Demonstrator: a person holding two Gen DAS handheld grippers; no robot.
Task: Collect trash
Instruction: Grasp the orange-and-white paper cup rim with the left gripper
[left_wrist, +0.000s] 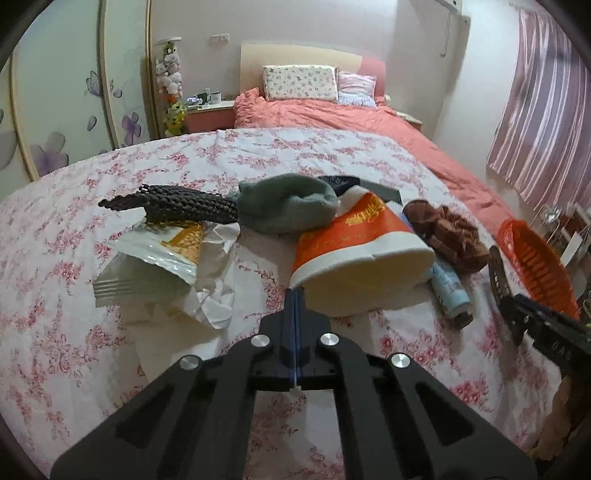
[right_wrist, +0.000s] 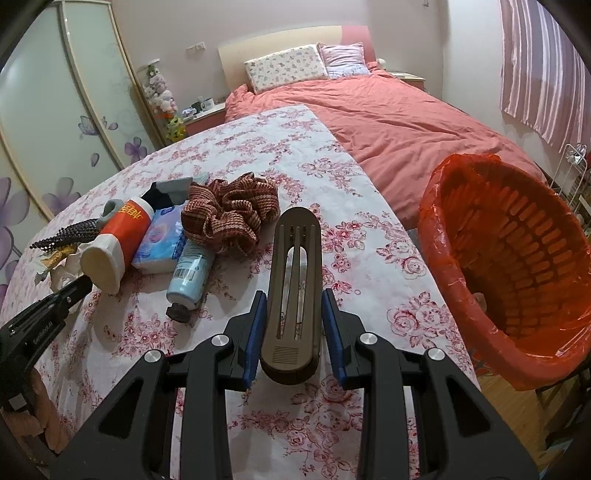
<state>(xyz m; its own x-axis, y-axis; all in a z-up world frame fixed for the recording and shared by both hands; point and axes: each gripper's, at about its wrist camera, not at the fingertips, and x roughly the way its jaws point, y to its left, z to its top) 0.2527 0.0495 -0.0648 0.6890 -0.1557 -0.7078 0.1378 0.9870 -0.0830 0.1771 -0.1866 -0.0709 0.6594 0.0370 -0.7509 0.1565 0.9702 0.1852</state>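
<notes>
Left wrist view: left tongs (left_wrist: 295, 295) are together beside the light, crushable paper cup (left_wrist: 354, 254) at centre; right tongs (right_wrist: 293, 325) clamp a stiff brown clip (right_wrist: 293, 291).

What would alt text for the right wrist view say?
The right gripper holds a brown slotted clip above a floral bedspread, with an orange-lined basket to its right. Clutter lies to its left.

A floral-sheeted bed (right_wrist: 332, 184) carries cup (right_wrist: 118, 243), tube (right_wrist: 190, 273), perhaps a scrunchie (right_wrist: 229, 210).
</notes>
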